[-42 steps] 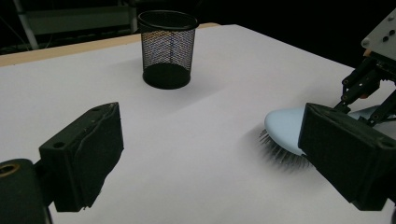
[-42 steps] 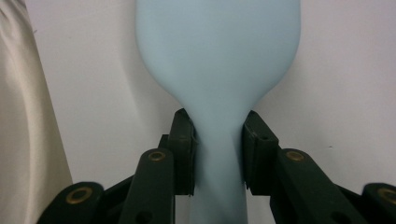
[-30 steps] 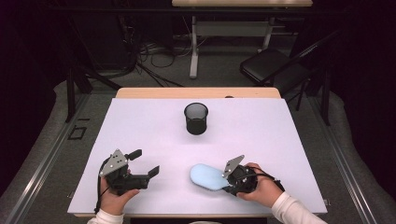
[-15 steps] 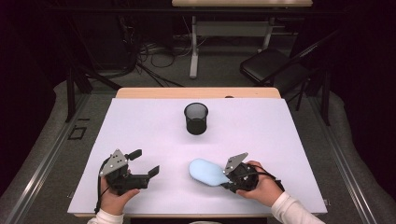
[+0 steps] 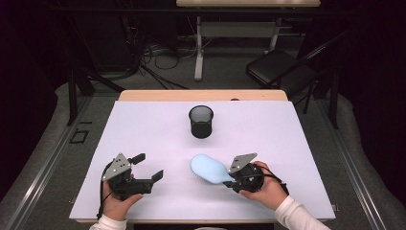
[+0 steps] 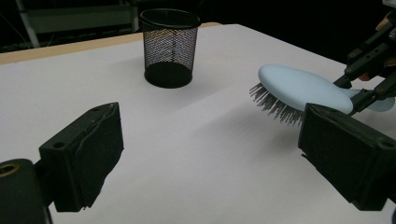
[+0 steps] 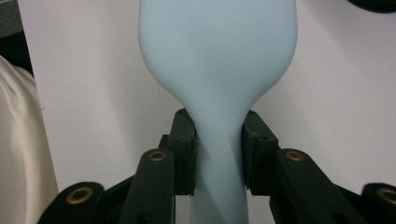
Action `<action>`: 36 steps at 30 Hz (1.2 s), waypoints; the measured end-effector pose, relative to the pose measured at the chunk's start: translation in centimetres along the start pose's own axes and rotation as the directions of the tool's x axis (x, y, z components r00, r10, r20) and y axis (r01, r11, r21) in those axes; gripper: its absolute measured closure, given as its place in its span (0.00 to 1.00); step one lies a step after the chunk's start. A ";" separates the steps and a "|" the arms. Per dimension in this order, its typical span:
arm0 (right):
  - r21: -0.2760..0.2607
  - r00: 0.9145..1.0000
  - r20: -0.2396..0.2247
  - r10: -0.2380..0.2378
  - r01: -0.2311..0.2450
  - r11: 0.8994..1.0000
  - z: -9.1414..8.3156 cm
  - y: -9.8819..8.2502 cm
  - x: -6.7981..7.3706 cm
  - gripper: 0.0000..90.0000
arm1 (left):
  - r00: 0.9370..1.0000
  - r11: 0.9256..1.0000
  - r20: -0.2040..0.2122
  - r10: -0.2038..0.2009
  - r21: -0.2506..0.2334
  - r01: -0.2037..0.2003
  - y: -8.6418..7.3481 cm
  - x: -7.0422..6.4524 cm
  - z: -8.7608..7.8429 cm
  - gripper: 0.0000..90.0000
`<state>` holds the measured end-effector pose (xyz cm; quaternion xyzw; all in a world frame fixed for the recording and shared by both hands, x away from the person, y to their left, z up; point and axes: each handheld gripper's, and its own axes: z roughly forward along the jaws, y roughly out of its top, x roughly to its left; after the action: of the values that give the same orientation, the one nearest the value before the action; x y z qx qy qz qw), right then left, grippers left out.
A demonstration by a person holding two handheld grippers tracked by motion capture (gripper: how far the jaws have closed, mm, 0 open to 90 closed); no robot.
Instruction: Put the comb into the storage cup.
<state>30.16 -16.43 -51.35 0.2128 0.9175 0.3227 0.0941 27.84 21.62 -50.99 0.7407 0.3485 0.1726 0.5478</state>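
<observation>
Right gripper view: hairbrush (image 7: 217, 70) handle w/in right claw (image 7: 217, 154).

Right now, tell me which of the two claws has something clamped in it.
The right claw: it is shut on the pale blue hairbrush at its handle. The left claw stands open with nothing between its jaws.

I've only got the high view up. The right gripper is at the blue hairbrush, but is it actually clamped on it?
Observer: Yes. In the right gripper view the right gripper has both pads pressed on the narrow neck of the hairbrush.
Operator: Which way are the bristles facing?
Observer: Down toward the table; the left gripper view shows them under the head, with a gap and a shadow beneath, so it is lifted.
Operator: And the left gripper?
Observer: The left gripper stands wide open with nothing between its jaws, aimed toward the mesh cup.
</observation>
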 end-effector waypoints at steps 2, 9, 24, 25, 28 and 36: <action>-0.018 1.000 0.007 0.003 -0.003 1.000 -0.1 0.1 -0.1 0.76 | 1.000 1.000 0.000 -0.003 -0.001 0.003 0.0 0.0 0.0 0.08; -0.050 1.000 0.028 0.011 -0.009 0.999 -0.6 0.9 -0.6 0.76 | 1.000 1.000 0.005 -0.011 -0.001 0.011 0.0 0.1 0.0 0.08; -0.101 0.998 0.057 0.001 0.004 0.995 -1.4 2.5 -1.5 0.76 | 1.000 1.000 0.005 -0.024 -0.001 0.024 0.2 0.2 0.2 0.08; -0.106 0.998 0.059 0.000 0.006 0.994 -1.4 2.6 -1.6 0.76 | 1.000 1.000 0.003 -0.025 -0.004 0.025 0.2 0.3 0.2 0.08; -0.111 0.998 0.062 -0.007 0.014 0.994 -1.5 3.1 -1.9 0.76 | 0.999 0.999 -0.003 -0.034 -0.009 0.034 0.4 0.4 0.3 0.08; -0.104 0.996 0.077 -0.035 0.043 0.994 -2.2 4.3 -2.7 0.76 | 0.999 1.000 -0.045 -0.028 0.008 0.028 1.2 0.5 0.5 0.07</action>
<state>33.31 -15.86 -46.83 0.2014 0.8989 0.3608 0.1459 28.94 21.42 -50.14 0.7341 0.3717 0.1801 0.5391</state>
